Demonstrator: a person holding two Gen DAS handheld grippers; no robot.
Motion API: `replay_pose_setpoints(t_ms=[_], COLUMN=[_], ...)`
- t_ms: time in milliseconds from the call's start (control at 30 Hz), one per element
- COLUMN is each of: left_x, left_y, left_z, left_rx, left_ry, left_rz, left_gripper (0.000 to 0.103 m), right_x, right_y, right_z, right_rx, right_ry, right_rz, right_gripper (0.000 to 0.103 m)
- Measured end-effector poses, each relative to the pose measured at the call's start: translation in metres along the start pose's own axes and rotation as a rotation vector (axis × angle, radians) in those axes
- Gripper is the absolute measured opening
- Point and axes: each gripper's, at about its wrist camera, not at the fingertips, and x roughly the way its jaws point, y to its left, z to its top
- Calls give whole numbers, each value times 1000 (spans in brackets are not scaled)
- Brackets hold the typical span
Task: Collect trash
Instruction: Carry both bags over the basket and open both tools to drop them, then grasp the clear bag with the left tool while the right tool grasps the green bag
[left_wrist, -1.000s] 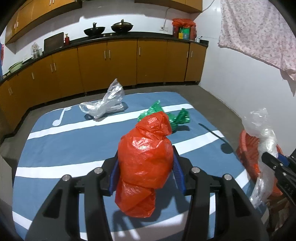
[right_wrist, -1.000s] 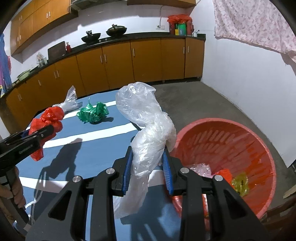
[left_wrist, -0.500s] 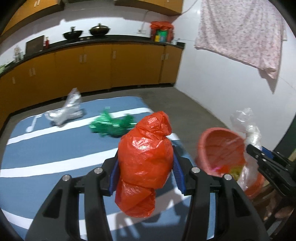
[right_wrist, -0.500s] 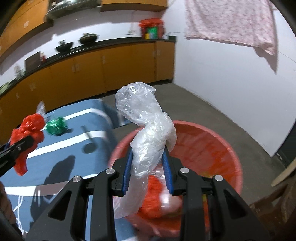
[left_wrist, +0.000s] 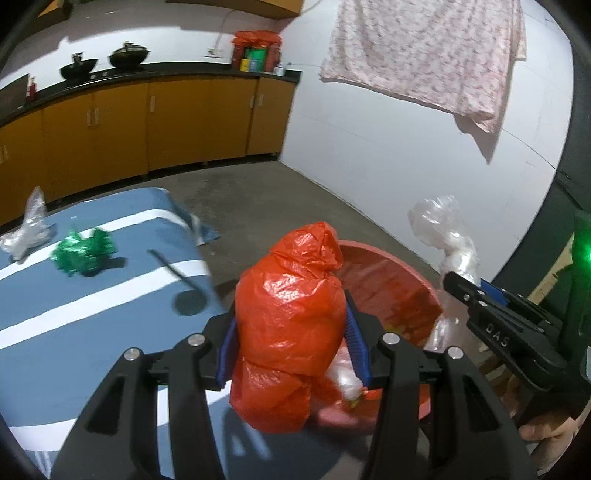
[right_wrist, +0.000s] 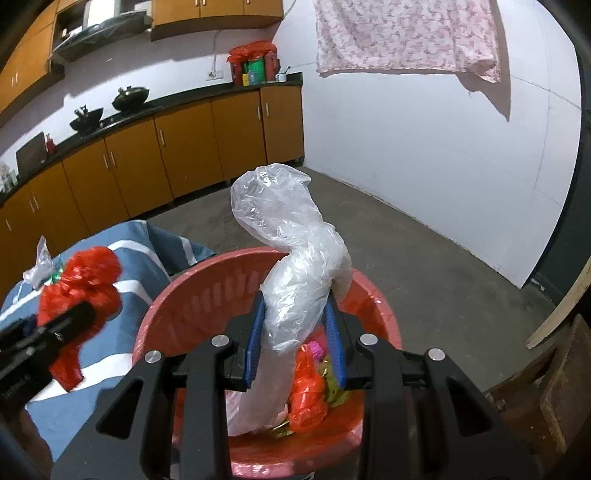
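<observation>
Now we hold a crumpled orange plastic bag (left_wrist: 291, 314) in our left hand-held gripper (left_wrist: 291, 350) and a clear crinkled plastic bag (right_wrist: 295, 280) in our right hand-held gripper (right_wrist: 295, 339), both above the round red plastic basket (right_wrist: 184, 302).

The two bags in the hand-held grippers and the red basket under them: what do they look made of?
Orange bag: thin plastic film, glossy, finely crinkled, opaque.
Clear bag: thin translucent plastic film, wrinkled, with bright highlights.
Red basket: looks like rigid moulded plastic, smooth and slightly shiny, with slots in its wall.
</observation>
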Motion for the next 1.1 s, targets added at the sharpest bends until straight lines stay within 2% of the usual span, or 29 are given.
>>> replay_pose_setpoints(t_ms=[167, 233, 267, 300, 333, 533, 700, 800, 967, 1100], left_x=[20, 28, 30, 33, 34, 27, -10, -37, -78, -102], left_y=[-21, -25, -25, -23, -21, 18, 65, 104, 182, 241], left_z=[1, -1, -2, -4, -5, -11, -17, -22, -33, -38], left_rx=[18, 24, 27, 26, 21, -51, -49, -70, -119, -218], left_ry=[25, 45, 52, 61, 64, 74, -4, -47, -88, -95], left_rz=[-28, -35, -31, -23, -19, 44, 193, 310, 558, 658], left_gripper=[50, 54, 59, 66, 68, 73, 79, 81, 83, 83], right_x=[3, 5, 5, 6, 5, 3, -1, 3, 28, 59], right_y=[-13, -16, -17, -18, -19, -10, 43, 96, 193, 274], right_z=[6, 6, 5, 4, 4, 5, 7, 4, -1, -1], right_rx=[29, 40, 46, 53, 57, 42, -70, -140, -225, -328], right_ry=[-9, -4, 0, 6, 5, -6, -31, -16, 40, 67], right_rz=[16, 46, 54, 65, 71, 87, 175, 271, 423, 475], right_gripper=[32, 37, 41, 51, 57, 60, 65, 65, 65, 65])
